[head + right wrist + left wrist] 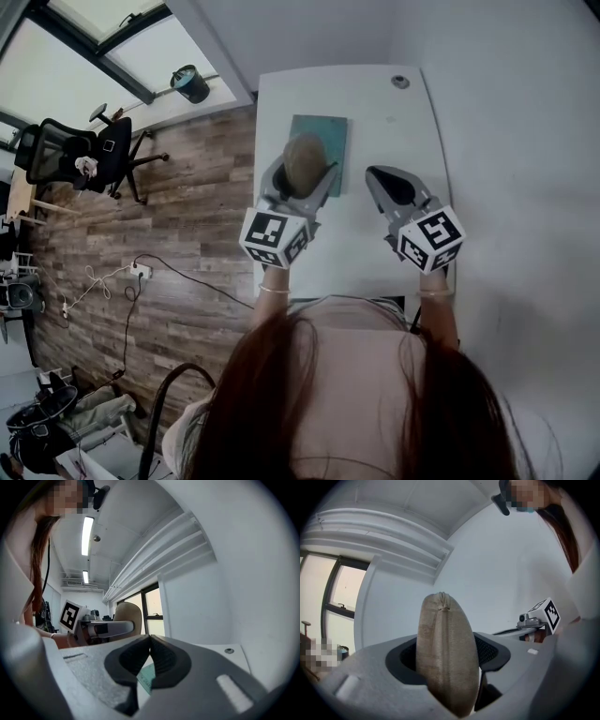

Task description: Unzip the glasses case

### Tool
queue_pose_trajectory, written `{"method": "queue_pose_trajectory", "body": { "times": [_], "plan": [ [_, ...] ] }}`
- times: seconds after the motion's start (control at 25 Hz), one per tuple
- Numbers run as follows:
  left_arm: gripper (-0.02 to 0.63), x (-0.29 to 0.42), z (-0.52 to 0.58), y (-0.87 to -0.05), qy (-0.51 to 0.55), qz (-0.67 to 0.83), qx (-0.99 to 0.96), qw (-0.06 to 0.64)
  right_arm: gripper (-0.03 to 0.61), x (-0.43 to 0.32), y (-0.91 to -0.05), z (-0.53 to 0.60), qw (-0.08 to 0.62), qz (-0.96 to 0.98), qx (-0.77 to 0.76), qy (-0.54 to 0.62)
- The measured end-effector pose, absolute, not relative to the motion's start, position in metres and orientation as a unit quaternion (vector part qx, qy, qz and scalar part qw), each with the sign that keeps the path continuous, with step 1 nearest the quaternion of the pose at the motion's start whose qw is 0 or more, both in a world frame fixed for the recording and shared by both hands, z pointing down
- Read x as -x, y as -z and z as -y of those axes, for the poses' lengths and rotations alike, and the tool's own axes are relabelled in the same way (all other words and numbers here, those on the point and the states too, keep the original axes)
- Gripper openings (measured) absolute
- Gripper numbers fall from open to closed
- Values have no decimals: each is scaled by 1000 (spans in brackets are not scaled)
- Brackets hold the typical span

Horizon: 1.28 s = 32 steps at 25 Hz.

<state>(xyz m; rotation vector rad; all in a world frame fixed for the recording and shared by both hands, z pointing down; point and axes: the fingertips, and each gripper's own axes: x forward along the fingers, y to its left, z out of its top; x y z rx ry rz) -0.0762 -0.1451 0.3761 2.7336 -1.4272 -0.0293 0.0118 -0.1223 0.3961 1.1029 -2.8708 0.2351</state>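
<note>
Two grippers are up over the white desk point(384, 103). The left gripper point(302, 174) has its jaws clamped on the tan fabric glasses case point(304, 159), one jaw on each flat side. The case stands on edge over the near half of the teal mat point(332, 129). In the left gripper view the case point(446, 653) sticks out past the jaws with its edge seam facing the camera, and the seam looks closed. The right gripper point(377, 174) is just right of the mat and apart from the case. Its jaws are together at the tips with nothing between them point(150, 641).
</note>
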Motion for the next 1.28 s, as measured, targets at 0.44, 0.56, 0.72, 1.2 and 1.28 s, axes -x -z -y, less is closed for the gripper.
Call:
{"method": "queue_pose_trajectory", "body": {
  "times": [0.44,0.56,0.72,1.2,1.28],
  "plan": [
    [295,59,125,-367,-16,466,-885,-7,3,-32,-380,108,32,928,-367,-57],
    [295,53,124,-362,-9,470,-883,-13,3,-39,-375,105,29,929,-364,-52],
    [295,46,122,-364,-14,473,-881,-13,3,-48,-371,104,25,930,-363,-45],
    [295,21,113,-357,-8,487,-873,-26,3,-83,-364,103,9,932,-363,-17],
    [295,18,112,-355,-11,489,-872,-23,3,-88,-361,104,9,931,-365,-15]
  ]
}}
